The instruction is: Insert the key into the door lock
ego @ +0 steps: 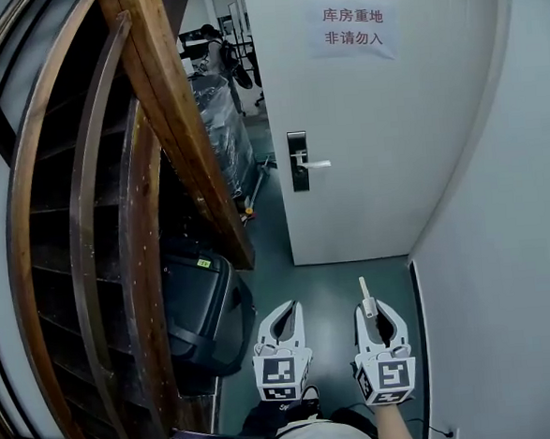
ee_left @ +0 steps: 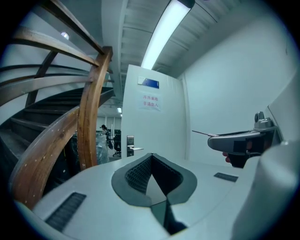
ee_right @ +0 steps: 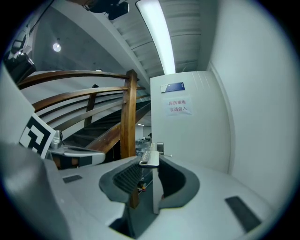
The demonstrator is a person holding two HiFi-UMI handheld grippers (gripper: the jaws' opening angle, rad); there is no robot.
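In the head view, the left gripper (ego: 283, 311) and the right gripper (ego: 370, 309) were held side by side, low and near, above the grey floor (ego: 331, 280). The right gripper was clamped on the key (ego: 363, 288), which stuck out beyond its tips toward the far door (ego: 373, 141). The lock (ego: 297, 162), with its lever handle, sat on the door's left edge, well apart from the key. A paper sign (ego: 354, 27) hung high on the door. A wooden staircase (ego: 154, 100) curved up on the left, with a black case (ego: 201, 308) at its foot.

In the left gripper view, that gripper's jaws were pressed together with nothing between them. The key (ee_left: 202, 133) showed as a thin blade at the right, and the lock (ee_left: 130, 145) was far off.

In the right gripper view, the jaws gripped the key (ee_right: 149, 158) by its head, and the lock (ee_right: 160, 148) lay just beyond it in line.
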